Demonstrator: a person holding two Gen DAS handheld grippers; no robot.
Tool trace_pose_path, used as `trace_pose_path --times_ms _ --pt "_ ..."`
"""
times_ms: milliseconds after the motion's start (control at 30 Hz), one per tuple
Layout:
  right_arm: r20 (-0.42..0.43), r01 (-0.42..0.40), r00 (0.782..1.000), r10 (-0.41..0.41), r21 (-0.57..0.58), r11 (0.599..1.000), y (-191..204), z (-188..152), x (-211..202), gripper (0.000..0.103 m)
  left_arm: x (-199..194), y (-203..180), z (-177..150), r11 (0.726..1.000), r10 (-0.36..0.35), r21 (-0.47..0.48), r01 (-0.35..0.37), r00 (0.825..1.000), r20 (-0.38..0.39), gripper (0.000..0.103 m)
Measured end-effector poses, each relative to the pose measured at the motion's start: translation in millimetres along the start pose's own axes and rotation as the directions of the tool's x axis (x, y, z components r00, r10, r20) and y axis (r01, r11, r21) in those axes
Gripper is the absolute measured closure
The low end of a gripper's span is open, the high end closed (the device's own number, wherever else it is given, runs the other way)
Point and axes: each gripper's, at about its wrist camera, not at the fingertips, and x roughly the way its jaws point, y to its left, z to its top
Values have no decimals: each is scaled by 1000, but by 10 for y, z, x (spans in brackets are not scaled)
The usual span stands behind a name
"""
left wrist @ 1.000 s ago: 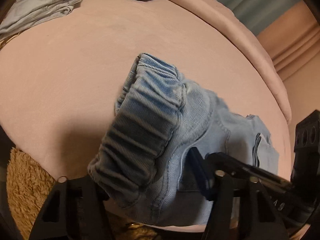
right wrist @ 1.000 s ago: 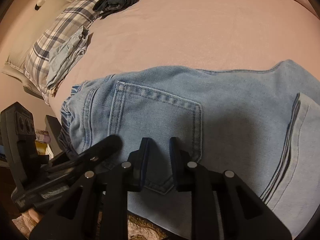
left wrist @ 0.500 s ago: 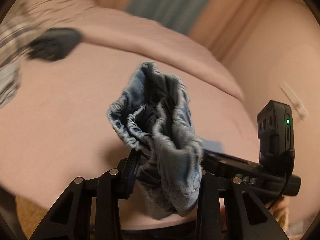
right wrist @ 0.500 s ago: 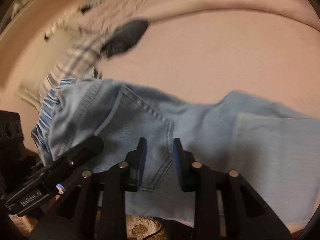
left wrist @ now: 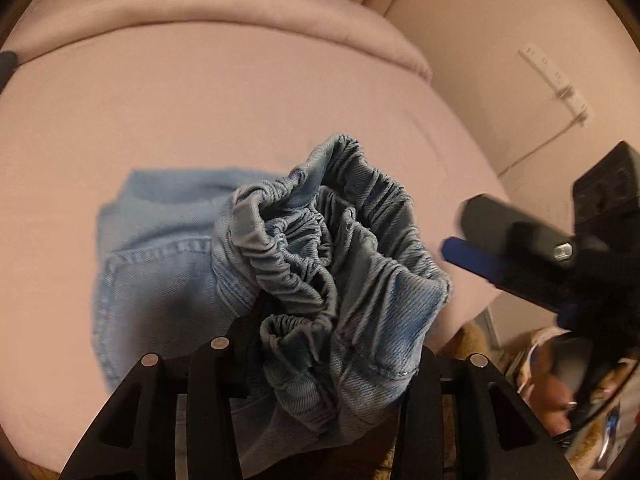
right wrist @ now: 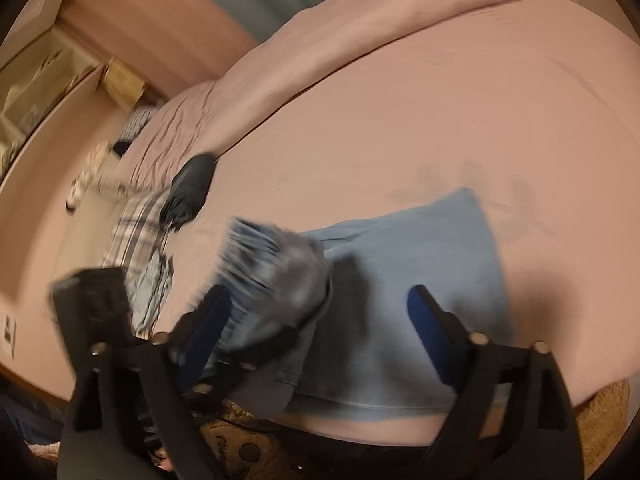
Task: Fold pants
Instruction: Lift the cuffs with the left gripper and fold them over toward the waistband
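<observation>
Light-blue jeans (left wrist: pixel 160 264) lie on the pink bed (left wrist: pixel 200 100). Their bunched elastic waistband (left wrist: pixel 340 220) is raised above the flat denim, caught in my left gripper (left wrist: pixel 332 344). Its jaws are opening, with the cloth still pinched between them. In the right wrist view the jeans (right wrist: pixel 420 248) form a folded slab near the bed's front edge, and the left gripper (right wrist: pixel 248 344) holds the waistband (right wrist: pixel 272 272) at its left end. My right gripper (right wrist: pixel 316 300) hovers over the denim with its jaws opening wide and nothing between the blue pads. It also shows as the right gripper (left wrist: pixel 500 252) at the right.
A dark folded garment (right wrist: pixel 188 192), a plaid cloth (right wrist: pixel 132 224) and a folded pale-blue garment (right wrist: pixel 154 280) lie at the far left of the bed. A brown fuzzy rug (right wrist: pixel 600 412) sits below the bed's front edge. A wall with a power strip (left wrist: pixel 556 80) stands beyond the bed.
My left gripper closed on the waistband, lifted it and carried it over the flat denim. My right gripper let go of the pocket area, spread wide and rose. Both views swung round.
</observation>
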Motion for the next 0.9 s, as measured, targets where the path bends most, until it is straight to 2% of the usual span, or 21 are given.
trace_pose_path --times_ms 100,133,233,367,400,433,500,533,600,700,767,833,900 --pt "-20 -10 1000 12 66 998 -213 -57 -57 10 28 -42 35 1000 4 16 -4 1000 2 56" --pt "-27 -12 1000 14 79 997 -251 -85 -54 10 13 -34 44 1000 -6 16 6 1000 0 51" --pt "-49 -16 999 22 109 994 -315 -136 -46 8 -14 -11 93 999 -27 19 27 1000 -6 49" --pt "-67 -21 997 27 88 996 -277 -129 -33 7 -71 20 63 999 -43 13 43 999 -11 48" --pt "-73 -26 997 32 85 996 -288 -129 -32 7 -69 38 76 999 -48 10 48 999 -8 45" --pt "-75 -30 997 37 85 996 -272 -130 -33 7 -32 37 90 998 -66 6 66 998 -10 29" --pt "-71 -28 997 34 87 996 -262 -104 -22 6 -31 63 87 984 -178 -25 177 984 -28 5" --pt "-65 -25 997 31 93 995 -258 -102 -43 6 -30 65 88 971 -235 -51 233 972 -27 4" --pt "-57 -42 997 47 96 994 -248 -98 -64 6 -38 51 81 968 -243 -61 241 970 -12 4" --pt "-64 -19 998 25 87 996 -228 -113 -50 6 -100 40 75 988 -151 -16 150 989 -10 4" --pt "-73 16 997 -9 88 996 -252 -137 -34 6 -197 87 52 999 -49 6 49 999 13 4" --pt "-87 44 996 -37 87 995 -241 -174 -12 6 -320 192 7 999 47 0 -47 998 45 4" --pt "-99 50 994 -44 61 997 -179 -210 34 6 -413 348 -38 992 127 -32 -126 990 59 4"
